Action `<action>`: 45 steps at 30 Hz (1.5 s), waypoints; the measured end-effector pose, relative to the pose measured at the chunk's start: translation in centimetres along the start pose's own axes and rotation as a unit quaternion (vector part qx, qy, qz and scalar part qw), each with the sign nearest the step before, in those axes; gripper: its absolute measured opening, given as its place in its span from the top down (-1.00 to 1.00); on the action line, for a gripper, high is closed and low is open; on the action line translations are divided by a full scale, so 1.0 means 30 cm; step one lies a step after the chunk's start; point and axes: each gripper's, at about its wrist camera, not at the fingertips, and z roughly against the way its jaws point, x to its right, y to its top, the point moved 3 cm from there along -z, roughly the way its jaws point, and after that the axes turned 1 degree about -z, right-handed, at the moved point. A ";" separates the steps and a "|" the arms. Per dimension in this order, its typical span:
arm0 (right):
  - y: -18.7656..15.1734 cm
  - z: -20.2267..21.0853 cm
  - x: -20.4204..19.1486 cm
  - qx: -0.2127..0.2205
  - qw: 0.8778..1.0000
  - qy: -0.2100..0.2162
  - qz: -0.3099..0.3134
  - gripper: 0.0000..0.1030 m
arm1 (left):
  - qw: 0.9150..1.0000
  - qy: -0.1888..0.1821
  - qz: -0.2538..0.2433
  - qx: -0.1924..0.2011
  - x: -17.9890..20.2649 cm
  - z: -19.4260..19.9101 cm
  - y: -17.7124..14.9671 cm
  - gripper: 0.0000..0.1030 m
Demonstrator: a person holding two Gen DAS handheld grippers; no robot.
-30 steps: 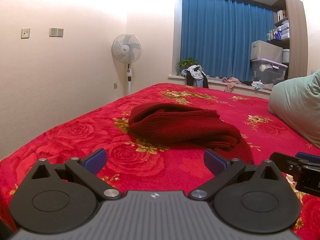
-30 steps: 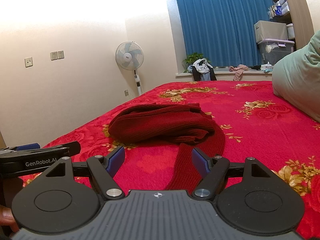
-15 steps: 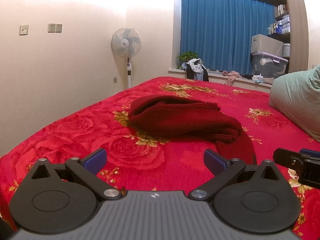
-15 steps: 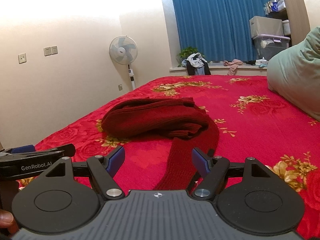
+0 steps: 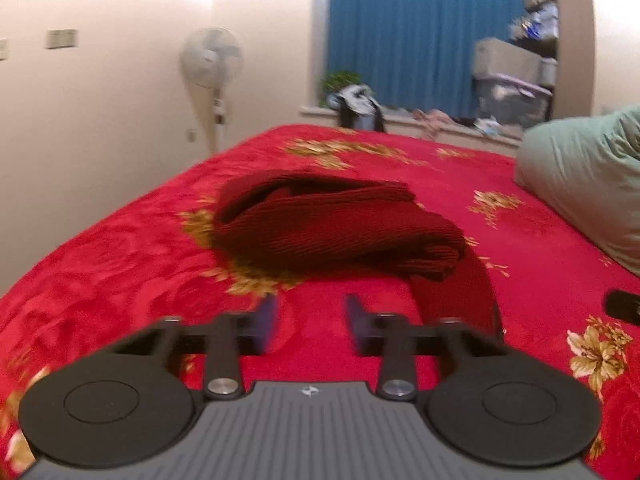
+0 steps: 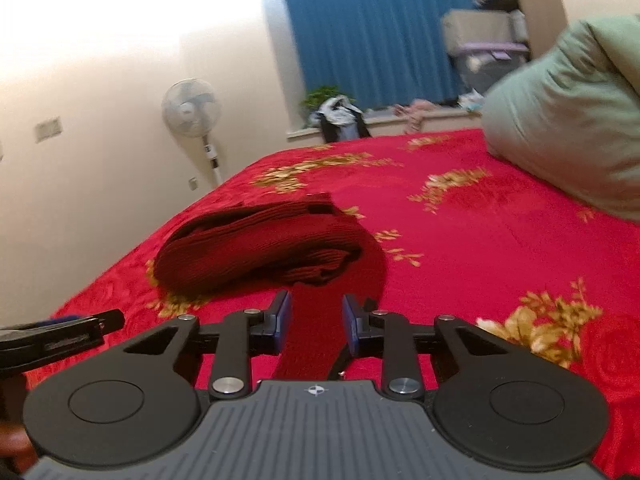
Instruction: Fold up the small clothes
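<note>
A dark red knitted garment lies bunched in a heap on the red flowered bedspread, with one long strip trailing toward me. My left gripper is half closed and empty, just short of the heap. In the right wrist view the garment lies ahead to the left, and its strip runs between the fingers of my right gripper, which stand narrowly apart around it. Whether the pads touch the strip I cannot tell. The left gripper's tip shows at the left edge.
A pale green pillow lies on the bed at the right. A standing fan is by the wall at the left. Blue curtains, a cluttered windowsill and storage boxes are at the back.
Both grippers' fingers have narrowed from wide open to a small gap. Both have moved forward toward the garment, and the right one has tilted and now straddles the trailing strip.
</note>
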 end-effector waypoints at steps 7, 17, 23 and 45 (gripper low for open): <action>0.037 -0.018 0.091 -0.016 0.998 -0.013 -0.051 0.22 | 0.999 0.000 -0.026 -0.040 0.101 -0.353 0.150 -0.81; 0.073 -0.065 0.157 -0.042 0.997 -0.015 -0.067 0.01 | 0.995 0.086 -0.006 -0.053 0.100 -0.808 0.356 -0.99; 0.071 -0.095 0.162 -0.055 0.997 -0.012 -0.056 0.01 | 0.988 0.022 0.005 -0.154 0.031 -1.016 0.344 -0.61; 0.029 -0.047 0.099 -0.062 0.997 -0.016 -0.031 0.01 | 0.987 -0.009 0.026 -0.160 -0.686 -0.173 -0.027 0.79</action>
